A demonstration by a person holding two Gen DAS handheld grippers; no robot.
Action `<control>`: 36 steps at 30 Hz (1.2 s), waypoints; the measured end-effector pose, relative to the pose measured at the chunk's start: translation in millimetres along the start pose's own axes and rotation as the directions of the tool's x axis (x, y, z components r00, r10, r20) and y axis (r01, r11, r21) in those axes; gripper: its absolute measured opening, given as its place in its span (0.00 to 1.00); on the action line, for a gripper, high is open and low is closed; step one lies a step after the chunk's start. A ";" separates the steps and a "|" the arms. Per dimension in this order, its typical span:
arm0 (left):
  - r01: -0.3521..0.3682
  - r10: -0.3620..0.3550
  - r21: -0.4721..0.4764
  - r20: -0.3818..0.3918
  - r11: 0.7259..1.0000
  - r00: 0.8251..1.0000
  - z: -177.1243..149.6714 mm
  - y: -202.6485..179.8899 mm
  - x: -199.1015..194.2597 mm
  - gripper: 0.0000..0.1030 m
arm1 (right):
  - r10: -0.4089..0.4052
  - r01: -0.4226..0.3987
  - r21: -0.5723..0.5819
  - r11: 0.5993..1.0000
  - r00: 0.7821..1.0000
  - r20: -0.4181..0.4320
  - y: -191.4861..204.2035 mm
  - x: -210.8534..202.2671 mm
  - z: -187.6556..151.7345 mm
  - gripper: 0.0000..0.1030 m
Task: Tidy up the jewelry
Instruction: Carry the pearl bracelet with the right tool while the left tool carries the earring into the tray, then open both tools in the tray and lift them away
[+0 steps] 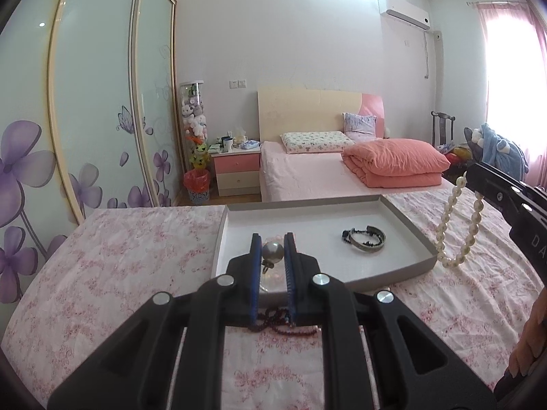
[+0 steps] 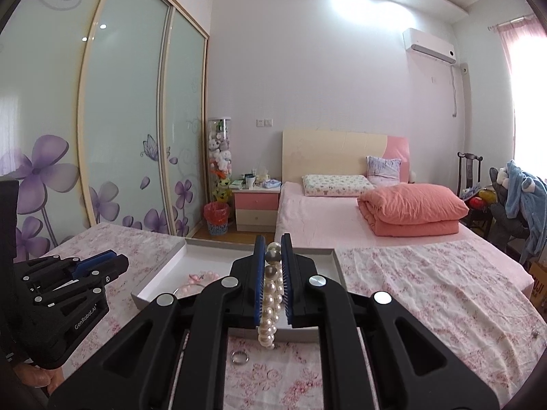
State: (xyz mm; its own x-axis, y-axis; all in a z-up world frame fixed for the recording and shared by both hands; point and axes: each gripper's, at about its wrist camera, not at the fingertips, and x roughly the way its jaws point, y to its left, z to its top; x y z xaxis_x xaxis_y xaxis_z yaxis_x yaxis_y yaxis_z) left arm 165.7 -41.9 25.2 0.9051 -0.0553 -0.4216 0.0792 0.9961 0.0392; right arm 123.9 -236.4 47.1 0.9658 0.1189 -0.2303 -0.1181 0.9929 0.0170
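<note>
Left gripper [image 1: 272, 251] fingers clenched on grey pearl pendant [image 1: 272, 252], poised above near edge of shallow grey tray [image 1: 407, 218]. Right gripper [image 2: 272, 256] fingers clamped on white pearl necklace [image 2: 271, 302], strand dangling beside tray's right rim. Already in tray: dark bangles [image 1: 364, 240], pink bead bracelet [image 2: 204, 278]. Left on floral bedspread [image 1: 112, 256]: dark red bead strand [image 1: 280, 323], silver ring [image 2: 239, 356]. Judgement: roughly halfway; two held pieces need placing, then remaining two.
</note>
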 end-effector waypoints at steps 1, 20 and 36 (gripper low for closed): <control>-0.002 0.002 -0.002 0.004 1.000 1.000 1.4 0.5 1.2 0.14 | -0.004 0.004 0.002 1.000 1.000 0.007 -0.9 2.0 2.3 0.10; 0.014 -0.015 -0.034 -0.022 0.999 1.000 25.4 -4.9 77.6 0.14 | -0.012 0.013 0.027 1.000 0.999 -0.051 -6.5 73.2 5.7 0.10; 0.106 -0.111 -0.040 -0.176 0.994 0.978 11.8 -17.3 148.9 0.29 | 0.040 -0.012 0.118 0.993 0.969 -0.242 -19.9 134.0 -22.8 0.12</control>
State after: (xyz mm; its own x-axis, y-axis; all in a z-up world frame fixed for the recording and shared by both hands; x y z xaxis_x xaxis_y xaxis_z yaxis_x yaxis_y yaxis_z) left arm 304.0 -68.2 -27.6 0.8029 -0.1529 -0.5761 0.1580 0.9866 -0.0416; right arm 250.4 -240.5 -6.3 0.8756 0.1527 -0.4583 -0.1015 0.9857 0.1345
